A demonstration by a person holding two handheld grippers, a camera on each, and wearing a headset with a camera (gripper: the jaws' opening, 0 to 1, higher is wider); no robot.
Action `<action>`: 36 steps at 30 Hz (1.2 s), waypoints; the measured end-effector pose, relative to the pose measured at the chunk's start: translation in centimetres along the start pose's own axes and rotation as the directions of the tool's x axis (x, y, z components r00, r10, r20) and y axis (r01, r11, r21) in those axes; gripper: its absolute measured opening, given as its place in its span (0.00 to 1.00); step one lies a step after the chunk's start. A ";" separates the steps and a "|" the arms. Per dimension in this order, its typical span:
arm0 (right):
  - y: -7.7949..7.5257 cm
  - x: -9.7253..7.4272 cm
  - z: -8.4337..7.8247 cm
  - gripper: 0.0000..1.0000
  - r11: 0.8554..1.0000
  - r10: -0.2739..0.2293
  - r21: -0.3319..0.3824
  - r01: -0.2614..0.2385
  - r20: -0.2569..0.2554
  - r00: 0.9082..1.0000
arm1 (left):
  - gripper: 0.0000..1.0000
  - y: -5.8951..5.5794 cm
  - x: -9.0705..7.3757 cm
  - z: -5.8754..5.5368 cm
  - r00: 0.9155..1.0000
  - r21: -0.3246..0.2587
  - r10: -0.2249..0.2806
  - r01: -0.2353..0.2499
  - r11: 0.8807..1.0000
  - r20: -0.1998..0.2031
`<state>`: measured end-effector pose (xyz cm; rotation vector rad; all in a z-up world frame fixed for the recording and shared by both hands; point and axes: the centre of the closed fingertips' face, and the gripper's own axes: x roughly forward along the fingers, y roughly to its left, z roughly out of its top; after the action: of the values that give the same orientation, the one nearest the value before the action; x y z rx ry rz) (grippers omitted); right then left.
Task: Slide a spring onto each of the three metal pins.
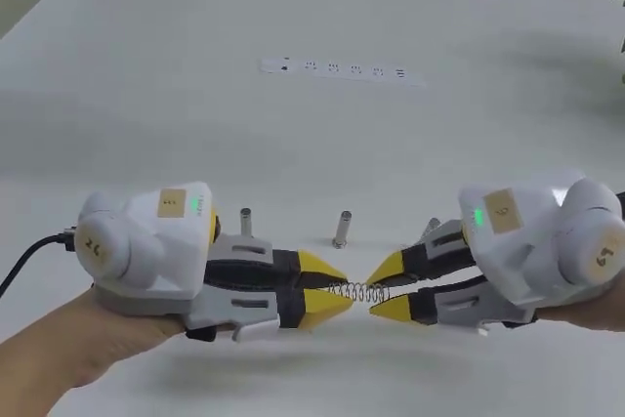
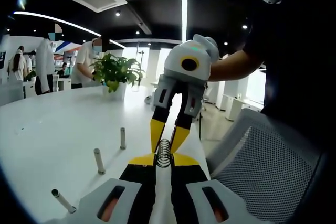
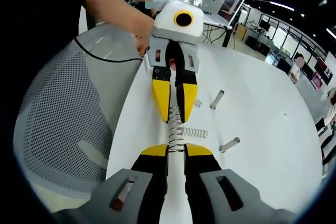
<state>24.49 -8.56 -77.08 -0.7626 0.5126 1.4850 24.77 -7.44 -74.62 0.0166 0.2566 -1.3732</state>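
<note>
One white table (image 1: 293, 144) is spread beneath both tools, and a grey mesh chair back (image 2: 262, 166) is seen on the person's side of them. The left gripper (image 1: 342, 292) and the right gripper (image 1: 377, 296) are held tip to tip just above the table top. Each pair of jaws is drawn narrow and closed on one end of a single spring (image 1: 361, 291), which is carried level between the two tools, clear of the table. A white power strip (image 1: 342, 69) is laid well beyond the tips, far across the table.

Three metal pins are set on the table on the far side of the grippers. The first pin (image 2: 123, 138) is placed behind the right gripper, the second pin (image 2: 98, 161) just beyond the meeting tips, and the third pin (image 2: 63, 201) beside the left gripper's jaws. All three are seen bare. A second spring (image 3: 195, 132) is laid on its side on the table, just past the held one, between it and the pins.
</note>
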 end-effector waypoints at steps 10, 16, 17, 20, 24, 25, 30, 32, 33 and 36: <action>-0.4 -0.5 0.6 0.08 0.999 -0.018 0.049 0.016 0.040 0.999 | 0.01 0.3 -0.1 0.3 1.000 -0.019 0.009 -0.009 1.000 0.018; -0.8 -1.1 1.3 0.07 0.999 -0.027 0.041 0.025 0.043 0.999 | 0.01 0.3 0.0 0.4 1.000 -0.025 0.009 -0.009 1.000 0.022; -0.9 -1.1 1.4 0.07 0.999 -0.029 0.040 0.027 0.044 0.999 | 0.01 0.3 0.1 0.3 1.000 -0.024 0.011 -0.011 1.000 0.021; -0.8 -1.2 1.5 0.07 0.999 -0.024 0.036 0.023 0.036 0.999 | 0.01 0.2 0.2 0.3 1.000 -0.015 0.007 -0.007 1.000 0.016; -0.7 -1.4 2.1 0.07 1.000 -0.020 0.022 0.020 0.032 0.999 | 0.01 0.1 0.3 0.1 1.000 -0.008 0.004 -0.004 1.000 0.008; -0.7 -1.3 2.1 0.07 1.000 -0.021 0.013 0.020 0.022 1.000 | 0.01 0.1 0.3 0.1 1.000 -0.005 0.004 -0.004 1.000 0.009; -0.6 -1.3 2.5 0.07 1.000 -0.011 -0.016 0.011 -0.003 1.000 | 0.02 0.1 0.1 0.0 1.000 -0.006 0.000 0.000 1.000 0.003; -0.6 -1.3 2.6 0.07 1.000 -0.007 -0.029 0.006 -0.013 1.000 | 0.02 0.2 0.1 0.0 1.000 -0.003 0.000 0.000 1.000 0.002; -0.6 -1.3 2.7 0.07 0.999 -0.004 -0.041 0.003 -0.023 1.000 | 0.02 0.2 0.1 0.0 1.000 -0.003 0.000 0.000 1.000 0.002; -0.4 -1.3 2.9 0.07 0.997 0.007 -0.078 -0.011 -0.047 0.999 | 0.02 0.1 0.1 -0.1 1.000 -0.002 -0.005 0.005 1.000 -0.002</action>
<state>24.36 -7.31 -74.19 -0.8590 0.4962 1.5055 24.85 -7.48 -74.77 0.0154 0.2594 -1.3776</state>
